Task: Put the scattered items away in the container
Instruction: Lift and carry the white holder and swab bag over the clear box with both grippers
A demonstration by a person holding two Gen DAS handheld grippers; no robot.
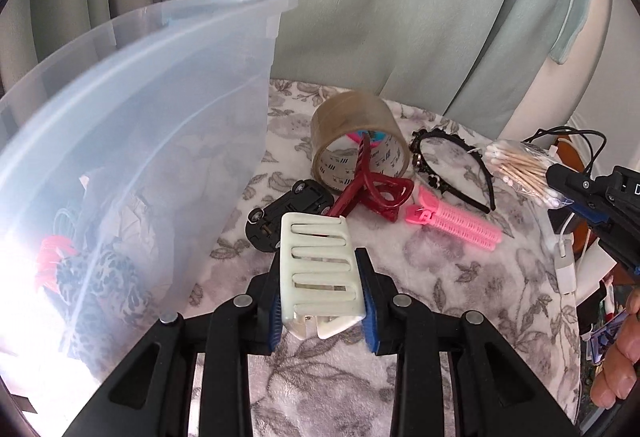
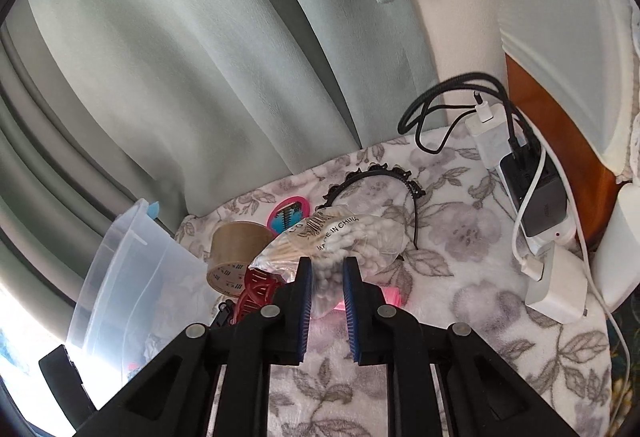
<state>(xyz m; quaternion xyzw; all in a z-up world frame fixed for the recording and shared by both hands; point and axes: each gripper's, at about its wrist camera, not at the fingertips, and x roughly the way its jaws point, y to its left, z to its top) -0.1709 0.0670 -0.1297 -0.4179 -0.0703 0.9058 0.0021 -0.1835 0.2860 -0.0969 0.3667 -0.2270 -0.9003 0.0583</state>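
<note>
On the floral blanket (image 1: pixel 460 269), both grippers are loaded: the left gripper (image 1: pixel 322 277) pinches one white claw clip (image 1: pixel 320 265) across its sides, and the right gripper (image 2: pixel 327 277) is clamped nearly shut on one bag of cotton swabs (image 2: pixel 332 237). The clip looks light, stiff and a bit slick; the bag's soft and crinkly, probably best held mid-body. Still lying out: one tape roll (image 1: pixel 356 141), one red clip (image 1: pixel 380 193), one pink roller (image 1: pixel 456 229), one headband (image 1: pixel 452 161), one toy car (image 1: pixel 288 213). The clear bin (image 1: pixel 168 85) sits just left.
</note>
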